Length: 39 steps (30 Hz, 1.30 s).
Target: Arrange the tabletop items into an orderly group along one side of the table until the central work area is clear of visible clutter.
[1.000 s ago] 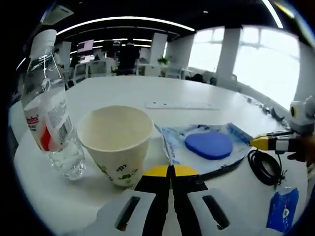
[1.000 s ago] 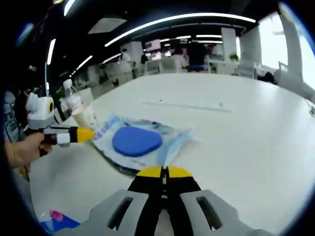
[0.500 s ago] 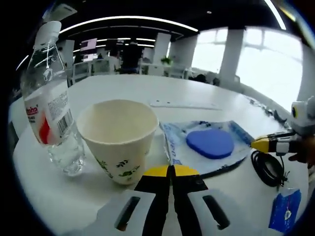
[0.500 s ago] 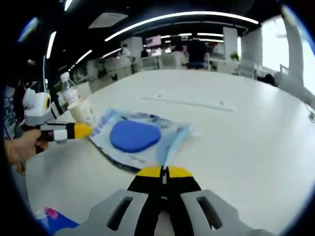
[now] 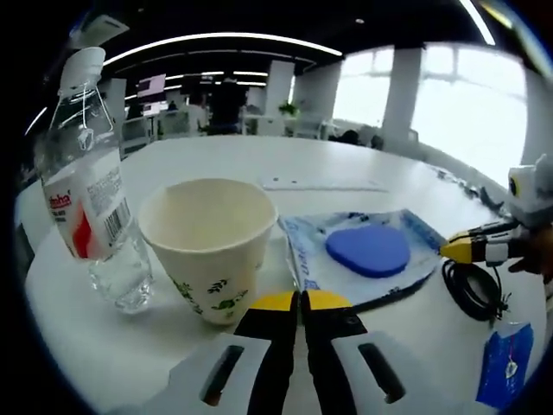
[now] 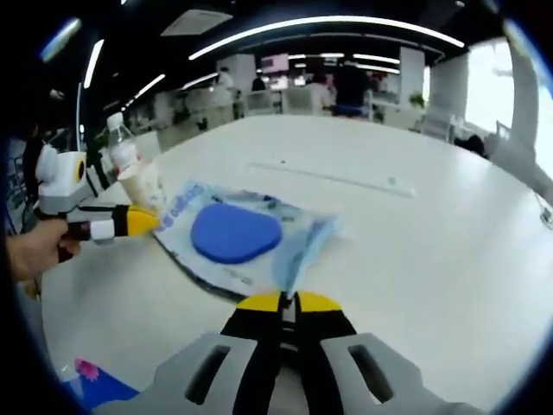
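Open-plan office, ceiling strip lights, bright windows; work surface is a large white round table (image 5: 216, 164).

Left gripper view, near to far: the left gripper (image 5: 300, 300) has its yellow-tipped black jaws pressed together, nothing between them, tips hovering just short of the white paper cup with green leaf print (image 5: 210, 246). The cup stands upright and looks empty. Just beside it stands a clear plastic water bottle with red-and-white label and white cap (image 5: 89, 186); whether they touch cannot be told. Beyond the jaw tips lies a crinkled clear-and-blue plastic packet holding a flat blue oval pad (image 5: 367, 251). A coiled black cable (image 5: 472, 292) lies just beside the packet's edge, and a small blue sachet (image 5: 505, 365) lies near the cable. A flat white strip (image 5: 320, 184) lies further back on the table.

Right gripper view: the right gripper (image 6: 289, 302) also has its jaws closed with nothing held, tips just short of the packet's near edge. A hand (image 6: 34, 249) holds the left gripper level, its tip beside the cup.
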Available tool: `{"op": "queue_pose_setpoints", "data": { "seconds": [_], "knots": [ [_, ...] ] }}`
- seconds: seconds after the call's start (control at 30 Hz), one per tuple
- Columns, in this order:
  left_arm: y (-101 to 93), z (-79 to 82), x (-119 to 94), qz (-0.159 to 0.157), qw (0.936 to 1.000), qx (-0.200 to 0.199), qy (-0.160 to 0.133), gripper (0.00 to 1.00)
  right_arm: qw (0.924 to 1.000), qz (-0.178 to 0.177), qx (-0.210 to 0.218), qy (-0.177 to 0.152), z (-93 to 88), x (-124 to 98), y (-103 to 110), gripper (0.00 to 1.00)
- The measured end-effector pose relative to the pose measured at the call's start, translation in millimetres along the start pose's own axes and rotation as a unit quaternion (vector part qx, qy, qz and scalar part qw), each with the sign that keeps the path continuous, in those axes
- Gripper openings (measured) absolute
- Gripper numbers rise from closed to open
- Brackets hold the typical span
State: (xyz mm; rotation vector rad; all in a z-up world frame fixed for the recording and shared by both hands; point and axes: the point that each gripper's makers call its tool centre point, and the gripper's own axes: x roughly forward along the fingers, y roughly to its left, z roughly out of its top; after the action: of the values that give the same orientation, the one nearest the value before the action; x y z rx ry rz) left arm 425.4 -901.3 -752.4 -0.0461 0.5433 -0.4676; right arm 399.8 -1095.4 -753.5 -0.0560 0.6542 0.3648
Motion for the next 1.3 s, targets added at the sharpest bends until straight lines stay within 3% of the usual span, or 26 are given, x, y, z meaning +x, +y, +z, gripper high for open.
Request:
{"op": "queue_pose_setpoints", "data": {
  "seconds": [0.2,0.47,0.63,1.03,1.3],
  "knots": [
    [2.3,-1.2,-1,0.0,1.0,0.002,0.003,0.04,1.0,-0.001,0.002,0.0,0.4,-2,-2,0.06],
    [3.8,-0.6,-9,-0.004,1.0,0.008,-0.001,0.16,0.9999,-0.007,0.007,-0.007,5.0,-11,-8,0.27],
    [-0.2,1.4,-16,-0.013,0.9996,0.023,-0.004,0.22,0.9999,-0.002,-0.002,-0.011,7.7,-20,0,0.41],
    [-17.7,0.4,-42,-0.07,0.9969,0.029,-0.02,0.37,0.998,0.048,-0.001,-0.04,23.8,-51,33,0.58],
    [-19.5,5.8,-63,-0.078,0.9955,0.046,-0.03,0.53,0.997,0.065,-0.028,-0.031,19.1,-70,52,0.69]
  ]
}}
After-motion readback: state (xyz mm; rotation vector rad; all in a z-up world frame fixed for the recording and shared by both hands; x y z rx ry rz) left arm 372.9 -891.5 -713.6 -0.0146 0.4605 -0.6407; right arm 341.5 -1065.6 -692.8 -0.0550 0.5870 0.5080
